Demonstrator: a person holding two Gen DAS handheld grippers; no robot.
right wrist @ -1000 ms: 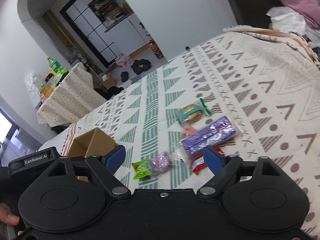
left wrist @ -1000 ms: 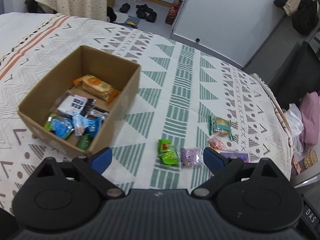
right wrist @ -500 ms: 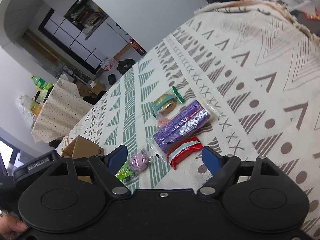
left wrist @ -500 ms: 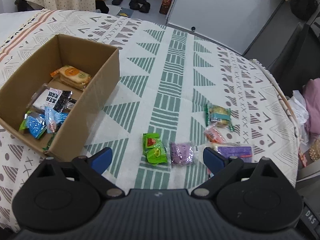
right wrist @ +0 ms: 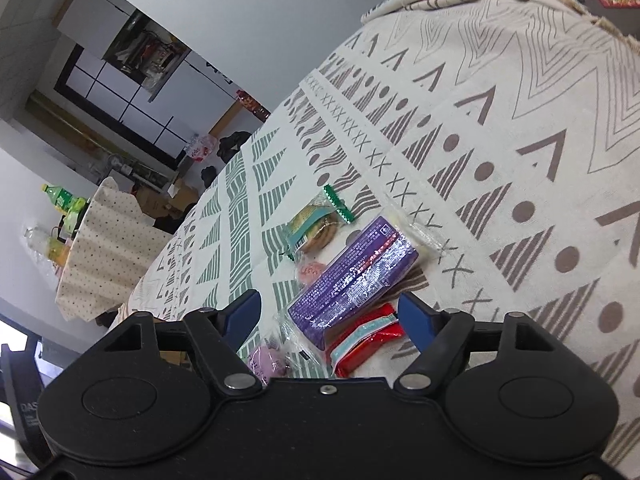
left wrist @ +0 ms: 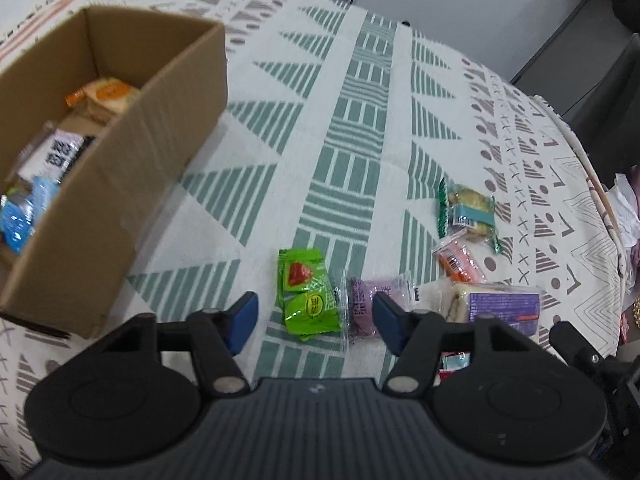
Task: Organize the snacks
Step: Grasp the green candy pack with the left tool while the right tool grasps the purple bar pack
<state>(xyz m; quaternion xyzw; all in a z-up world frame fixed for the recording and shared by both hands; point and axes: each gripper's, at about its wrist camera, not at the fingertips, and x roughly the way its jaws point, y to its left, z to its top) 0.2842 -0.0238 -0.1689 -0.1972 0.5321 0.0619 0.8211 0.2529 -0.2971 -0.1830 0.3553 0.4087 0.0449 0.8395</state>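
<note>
Black tongs, blue pads, silver screws.

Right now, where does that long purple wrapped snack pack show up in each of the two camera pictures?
Left wrist view: long purple wrapped snack pack lies at lower right, just beyond the right fingertip.
Right wrist view: it lies centre, between the open fingers.
Shared landmark: the round biscuit in a green-edged clear wrapper, just beyond it.
</note>
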